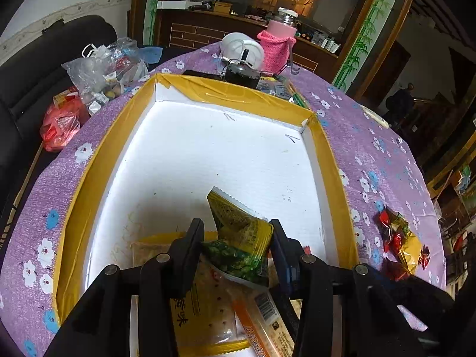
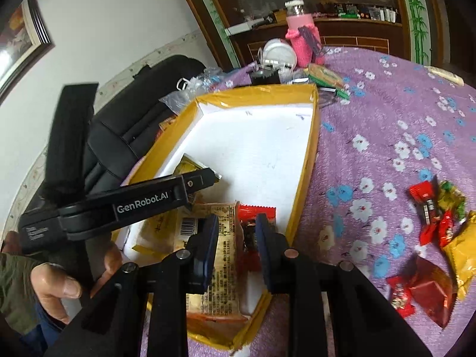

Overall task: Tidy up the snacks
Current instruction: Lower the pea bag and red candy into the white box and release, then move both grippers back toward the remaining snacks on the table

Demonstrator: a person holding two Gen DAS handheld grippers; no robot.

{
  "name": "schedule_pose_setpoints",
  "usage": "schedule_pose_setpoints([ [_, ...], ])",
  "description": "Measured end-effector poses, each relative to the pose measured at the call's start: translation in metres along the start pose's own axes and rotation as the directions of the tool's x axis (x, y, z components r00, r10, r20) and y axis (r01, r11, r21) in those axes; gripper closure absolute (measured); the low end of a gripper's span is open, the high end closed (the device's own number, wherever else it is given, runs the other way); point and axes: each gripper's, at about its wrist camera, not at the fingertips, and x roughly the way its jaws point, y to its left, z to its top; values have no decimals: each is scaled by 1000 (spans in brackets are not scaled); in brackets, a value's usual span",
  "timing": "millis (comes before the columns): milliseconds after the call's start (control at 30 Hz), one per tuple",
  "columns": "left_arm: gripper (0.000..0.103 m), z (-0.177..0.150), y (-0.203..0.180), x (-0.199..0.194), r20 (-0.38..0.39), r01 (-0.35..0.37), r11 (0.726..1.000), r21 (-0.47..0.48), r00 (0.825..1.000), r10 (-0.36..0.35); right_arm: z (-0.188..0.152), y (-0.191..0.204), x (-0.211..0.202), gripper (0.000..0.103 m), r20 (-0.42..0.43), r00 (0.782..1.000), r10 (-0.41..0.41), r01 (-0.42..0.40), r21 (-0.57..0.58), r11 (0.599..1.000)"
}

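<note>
A white foam box with a yellow-taped rim [image 1: 238,92] [image 2: 303,160] lies on the purple flowered tablecloth. My left gripper [image 1: 236,235] is low inside its near end, with a crumpled yellow-green snack packet [image 1: 238,229] filling the gap between its fingers. That packet rests on flat beige and yellow snack packets [image 1: 208,312]. In the right wrist view the left gripper [image 2: 208,178] reaches in from the left, with a hand [image 2: 56,282] on its handle. My right gripper [image 2: 238,229] hovers over the box's near right corner, nearly closed, with a red snack packet [image 2: 251,235] between its fingers.
A loose pile of red and yellow wrapped snacks [image 2: 437,223] [image 1: 398,241] lies on the cloth right of the box. Behind the box stand a pink-sleeved bottle [image 1: 278,44], a white round object [image 1: 242,47] and small clutter. Plastic bags [image 1: 101,68] and a black chair [image 2: 134,113] are at left.
</note>
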Motion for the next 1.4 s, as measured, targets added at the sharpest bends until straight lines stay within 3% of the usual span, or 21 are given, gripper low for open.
schedule_pose_setpoints([
  [67,56,0,-3,-5,13,-6,1000,9,1000,5,-1,-5,-13,61,35,999,-13,13,13,1000],
  [133,56,-1,-8,-11,26,-7,1000,22,1000,6,-1,-11,-24,55,70,997,-27,25,27,999],
  [400,56,-6,-39,-27,39,8,996,91,999,-12,-2,-62,-78,54,180,979,-92,67,141,988],
  [600,56,-16,-79,-33,18,49,983,178,998,-53,-10,-129,-113,54,213,962,-169,100,301,948],
  [700,50,-25,-104,-29,-25,106,968,228,994,-103,-18,-168,-126,54,206,968,-142,48,404,913],
  [833,50,-44,-146,-21,-85,191,927,323,981,-172,-30,-193,-130,55,191,964,-187,93,414,905],
  [933,46,-58,-174,-16,-120,229,893,388,973,-198,-35,-205,-119,55,140,976,-170,92,440,893],
  [1000,46,-63,-185,-15,-113,223,884,410,975,-194,-37,-209,-116,55,122,982,-147,76,458,886],
  [1267,40,-39,-165,-13,-91,178,906,385,984,-155,-43,-212,-124,55,132,982,-134,55,479,876],
  [1400,40,-33,-147,-7,-123,167,912,374,984,-130,-43,-208,-123,55,132,983,-124,48,473,880],
])
